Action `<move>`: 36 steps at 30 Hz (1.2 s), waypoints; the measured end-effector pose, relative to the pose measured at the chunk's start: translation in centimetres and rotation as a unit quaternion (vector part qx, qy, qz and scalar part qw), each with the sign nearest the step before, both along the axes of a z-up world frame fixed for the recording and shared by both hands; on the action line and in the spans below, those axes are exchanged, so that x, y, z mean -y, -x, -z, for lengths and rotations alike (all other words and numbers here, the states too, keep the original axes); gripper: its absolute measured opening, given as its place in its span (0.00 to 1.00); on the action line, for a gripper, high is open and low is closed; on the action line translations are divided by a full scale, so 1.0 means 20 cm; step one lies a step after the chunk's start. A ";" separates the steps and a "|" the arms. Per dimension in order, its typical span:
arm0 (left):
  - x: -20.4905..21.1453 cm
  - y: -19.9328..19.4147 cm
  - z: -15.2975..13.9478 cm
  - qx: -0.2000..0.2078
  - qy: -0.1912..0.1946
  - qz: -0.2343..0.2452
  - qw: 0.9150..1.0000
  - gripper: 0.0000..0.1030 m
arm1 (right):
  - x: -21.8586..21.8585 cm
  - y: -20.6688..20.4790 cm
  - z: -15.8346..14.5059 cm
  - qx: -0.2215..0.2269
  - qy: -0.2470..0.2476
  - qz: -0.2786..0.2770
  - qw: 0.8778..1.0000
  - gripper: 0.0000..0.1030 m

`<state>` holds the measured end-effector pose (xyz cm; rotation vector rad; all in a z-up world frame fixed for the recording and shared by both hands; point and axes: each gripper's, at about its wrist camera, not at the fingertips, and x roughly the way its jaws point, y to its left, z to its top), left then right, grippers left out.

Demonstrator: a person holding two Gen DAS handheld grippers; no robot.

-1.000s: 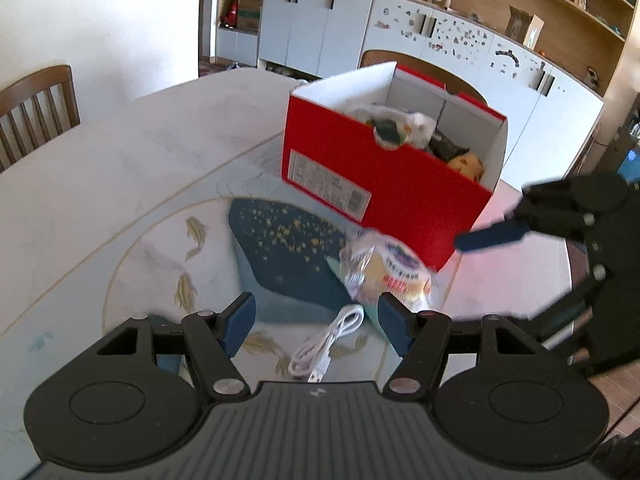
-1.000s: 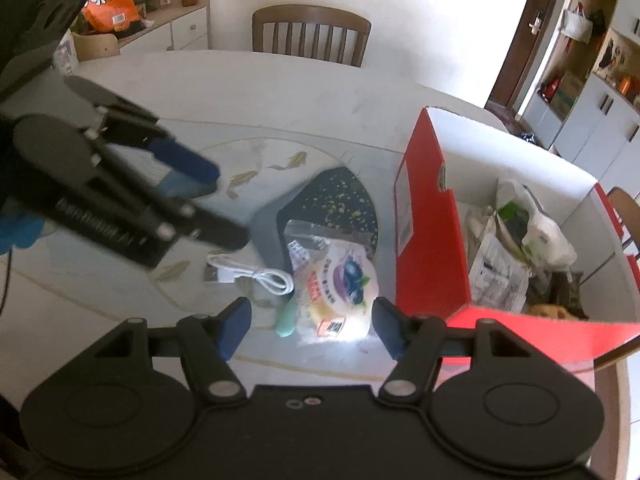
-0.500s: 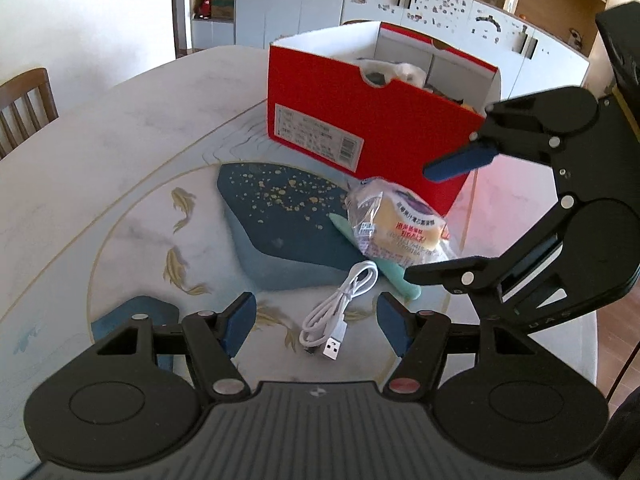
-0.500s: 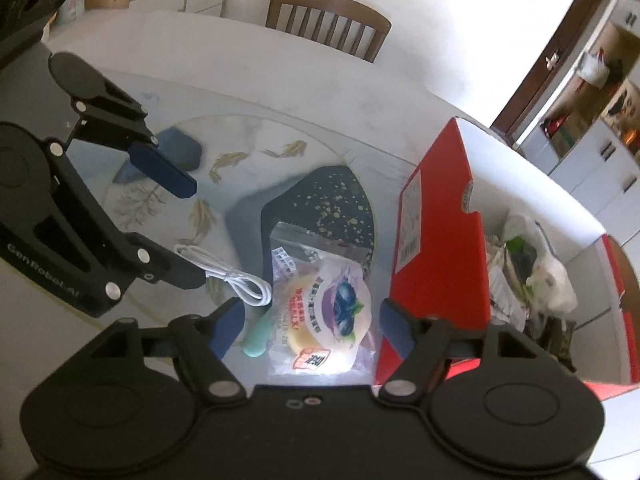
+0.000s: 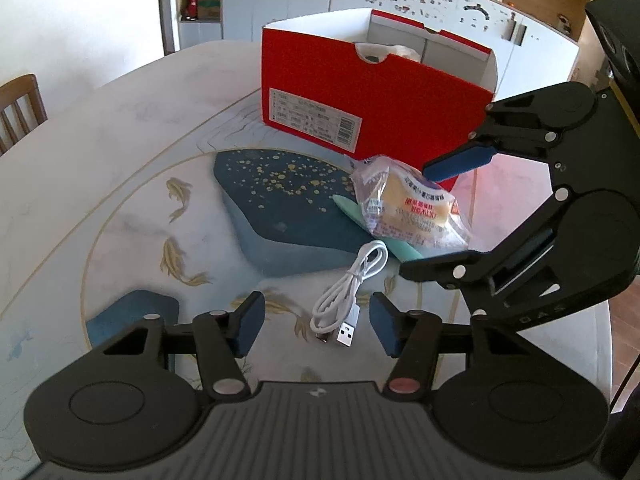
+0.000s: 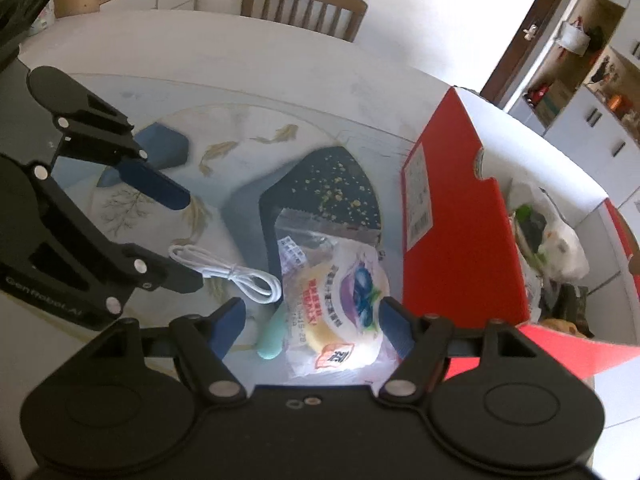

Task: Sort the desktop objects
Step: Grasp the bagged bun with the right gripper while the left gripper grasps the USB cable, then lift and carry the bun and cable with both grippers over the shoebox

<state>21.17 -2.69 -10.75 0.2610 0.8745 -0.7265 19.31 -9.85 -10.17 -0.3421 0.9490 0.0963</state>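
From the left wrist, the red box [image 5: 372, 104] stands on the bench [image 5: 120, 152], its inside mostly hidden. The left gripper [image 5: 316, 326] is closing, fingers apart around the white cable [image 5: 352, 284], not touching.

From the right wrist, the box shows bags [image 6: 556, 240] inside. The right gripper [image 6: 312, 326] is released, its fingers either side of the wrapped bun [image 6: 340, 296].

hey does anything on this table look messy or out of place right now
Only a small pile-up: the wrapped pastry lies on top of a mint-green object, partly hiding it, beside the red box. A white USB cable lies loosely coiled nearby. Nothing looks spilled or damaged.
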 end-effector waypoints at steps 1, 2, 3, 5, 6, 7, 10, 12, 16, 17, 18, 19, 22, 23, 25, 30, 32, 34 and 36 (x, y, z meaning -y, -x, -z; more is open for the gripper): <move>0.00 0.00 0.00 0.001 0.000 0.002 1.000 0.55 | 0.00 0.00 0.00 0.002 0.002 0.003 1.000 0.72; 0.00 0.00 0.00 0.002 0.001 0.006 1.000 0.55 | 0.00 0.00 0.01 0.002 0.003 0.006 1.000 0.73; 0.00 0.00 0.01 0.001 0.003 0.009 1.000 0.55 | 0.00 0.00 0.02 0.002 0.004 0.009 1.000 0.73; 0.01 0.00 0.01 0.006 0.001 0.020 1.000 0.55 | 0.01 -0.02 0.03 -0.001 0.005 0.018 1.000 0.74; 0.01 0.00 0.02 0.010 -0.002 0.024 1.000 0.55 | 0.01 -0.02 0.04 -0.001 0.006 0.019 1.000 0.74; 0.02 0.00 0.02 0.013 -0.003 0.031 0.999 0.53 | 0.00 -0.02 0.04 -0.001 0.009 0.021 1.000 0.74; 0.04 0.00 0.04 0.020 -0.010 0.052 0.998 0.51 | -0.01 -0.03 0.06 -0.006 0.022 0.022 0.999 0.73; 0.06 0.02 0.05 0.034 -0.017 0.063 0.997 0.51 | 0.00 -0.02 0.06 -0.013 0.019 0.023 0.999 0.73; 0.08 0.02 0.05 0.042 -0.016 0.075 0.996 0.45 | 0.01 -0.03 0.06 -0.013 0.013 0.027 0.999 0.67; 0.09 0.02 0.05 0.046 -0.017 0.076 0.996 0.36 | 0.01 -0.03 0.06 -0.014 0.008 0.030 0.999 0.65; 0.09 0.02 0.05 0.048 -0.018 0.076 0.996 0.33 | 0.01 -0.03 0.05 -0.014 0.006 0.033 0.999 0.60; 0.09 0.01 0.05 0.047 -0.017 0.075 0.996 0.31 | 0.01 -0.03 0.05 -0.013 0.006 0.034 0.999 0.55; 0.10 0.01 0.05 0.050 -0.017 0.077 0.996 0.22 | 0.02 -0.03 0.05 -0.017 0.004 0.035 0.999 0.43; 0.11 0.01 0.05 0.052 -0.019 0.077 0.996 0.17 | 0.01 -0.03 0.05 -0.017 0.005 0.035 0.999 0.42; 0.12 0.02 0.05 0.053 -0.023 0.071 0.996 0.16 | 0.02 -0.03 0.05 -0.017 0.007 0.036 0.999 0.39; 0.12 0.03 0.03 0.064 -0.023 0.046 0.997 0.08 | 0.02 0.00 0.02 -0.012 -0.011 0.043 0.999 0.35; 0.11 0.03 0.01 0.059 -0.018 0.036 0.997 0.07 | 0.01 0.00 0.01 -0.011 -0.013 0.042 0.999 0.35; 0.09 0.04 0.00 0.063 -0.020 0.025 0.997 0.07 | 0.01 0.01 -0.01 -0.008 -0.020 0.044 0.999 0.35; 0.08 0.04 -0.01 0.060 -0.016 0.014 0.998 0.07 | 0.01 0.02 -0.03 -0.006 -0.025 0.044 0.999 0.35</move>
